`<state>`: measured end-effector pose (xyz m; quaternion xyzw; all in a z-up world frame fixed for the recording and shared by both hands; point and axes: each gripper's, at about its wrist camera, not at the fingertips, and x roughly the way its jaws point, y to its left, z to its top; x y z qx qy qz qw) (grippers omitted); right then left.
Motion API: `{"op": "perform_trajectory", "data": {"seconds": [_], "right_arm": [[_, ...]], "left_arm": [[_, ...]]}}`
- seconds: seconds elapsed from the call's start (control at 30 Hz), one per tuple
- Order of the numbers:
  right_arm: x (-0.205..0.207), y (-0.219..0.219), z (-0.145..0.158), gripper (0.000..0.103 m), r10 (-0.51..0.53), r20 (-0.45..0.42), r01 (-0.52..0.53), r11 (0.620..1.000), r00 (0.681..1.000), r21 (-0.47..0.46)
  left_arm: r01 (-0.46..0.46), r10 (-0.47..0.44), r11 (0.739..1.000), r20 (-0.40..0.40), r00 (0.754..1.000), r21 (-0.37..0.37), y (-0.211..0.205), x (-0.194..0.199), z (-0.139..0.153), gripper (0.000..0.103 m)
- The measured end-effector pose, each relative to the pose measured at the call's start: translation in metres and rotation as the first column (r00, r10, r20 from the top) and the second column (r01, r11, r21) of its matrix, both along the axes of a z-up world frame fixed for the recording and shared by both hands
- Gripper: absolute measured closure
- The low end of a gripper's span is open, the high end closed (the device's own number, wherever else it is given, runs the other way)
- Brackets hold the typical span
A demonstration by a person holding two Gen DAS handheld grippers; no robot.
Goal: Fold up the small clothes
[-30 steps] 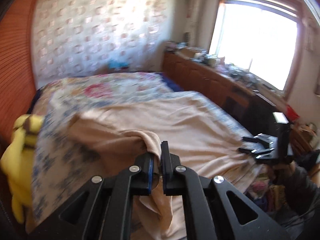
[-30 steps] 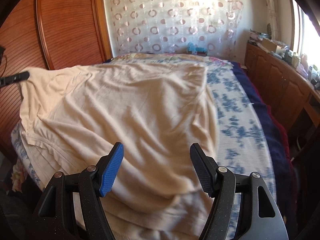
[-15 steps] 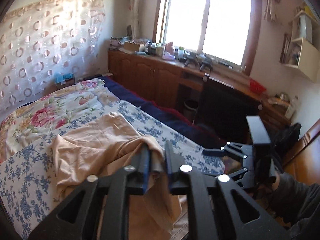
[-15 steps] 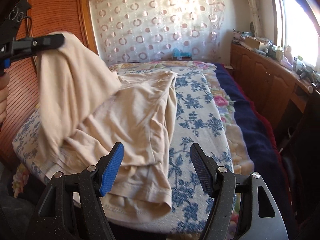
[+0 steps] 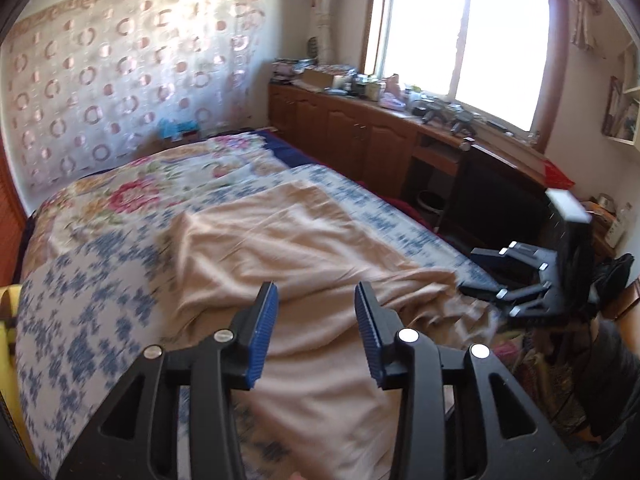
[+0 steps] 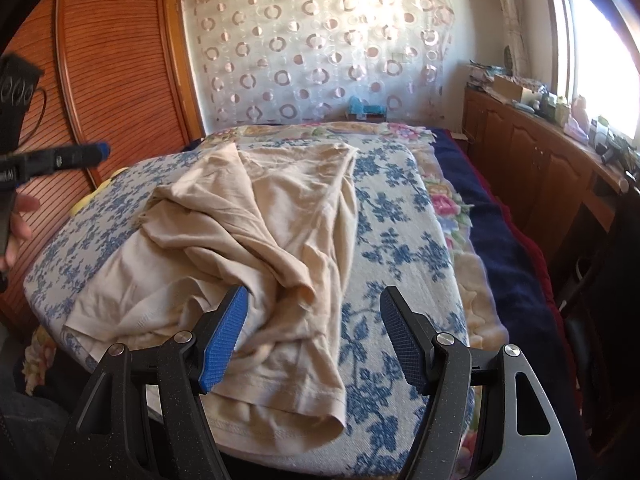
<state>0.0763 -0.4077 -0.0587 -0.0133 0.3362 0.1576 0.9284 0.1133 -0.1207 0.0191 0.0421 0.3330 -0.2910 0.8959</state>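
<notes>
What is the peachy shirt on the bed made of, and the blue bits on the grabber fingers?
The peach shirt looks like soft, thin knit cloth, probably cotton: matte, limp, rumpled into folds, with a stitched hem. The blue pads on the right gripper look like rubbery or plastic grip material, with a fine bumpy texture; which one, I cannot tell.

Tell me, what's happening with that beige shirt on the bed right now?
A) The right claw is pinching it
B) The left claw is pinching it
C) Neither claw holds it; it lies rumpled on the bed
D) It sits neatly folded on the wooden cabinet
C: the beige shirt lies rumpled on the floral bedspread, and both the left gripper and the right gripper have their jaws apart with nothing between them.
</notes>
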Motion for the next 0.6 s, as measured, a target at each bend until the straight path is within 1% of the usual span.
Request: {"op": "perform_trajectory", "data": {"seconds": [0.1,0.17,0.33,0.37,0.4,0.43,0.47,0.5,0.6], "right_arm": [[0.006,0.011,0.005,0.033,0.035,0.004,-0.035,0.999,0.999,-0.002],[0.011,0.021,0.004,0.033,0.058,0.000,-0.058,0.998,0.998,-0.020],[0.031,0.043,-0.012,0.033,0.093,-0.058,-0.098,0.992,0.994,-0.085],[0.034,0.045,-0.016,0.042,0.096,-0.072,-0.102,0.990,0.993,-0.098],[0.037,0.047,-0.019,0.049,0.094,-0.084,-0.103,0.988,0.992,-0.111],[0.038,0.048,-0.022,0.064,0.095,-0.094,-0.106,0.987,0.991,-0.117],[0.038,0.047,-0.025,0.088,0.103,-0.101,-0.114,0.987,0.990,-0.115],[0.037,0.046,-0.024,0.096,0.110,-0.102,-0.121,0.986,0.989,-0.111],[0.026,0.043,-0.012,0.098,0.121,-0.062,-0.126,0.988,0.991,-0.087]], "left_arm": [[-0.044,0.044,0.999,-0.022,0.999,-0.009,0.024,-0.005,-0.013,0.064],[-0.067,0.066,0.998,-0.031,0.997,-0.015,0.036,-0.009,-0.020,0.064],[-0.115,0.114,0.993,-0.037,0.993,-0.017,0.056,-0.016,-0.031,0.064],[-0.122,0.121,0.992,-0.039,0.992,-0.019,0.059,-0.016,-0.033,0.064],[-0.131,0.130,0.991,-0.042,0.991,-0.021,0.062,-0.016,-0.036,0.064],[-0.145,0.144,0.989,-0.041,0.989,-0.020,0.064,-0.015,-0.038,0.064],[-0.166,0.165,0.986,-0.034,0.986,-0.013,0.067,-0.014,-0.040,0.064],[-0.185,0.185,0.983,-0.031,0.982,-0.004,0.068,-0.013,-0.042,0.064],[-0.204,0.203,0.979,-0.040,0.978,-0.018,0.075,-0.012,-0.046,0.064]]}}
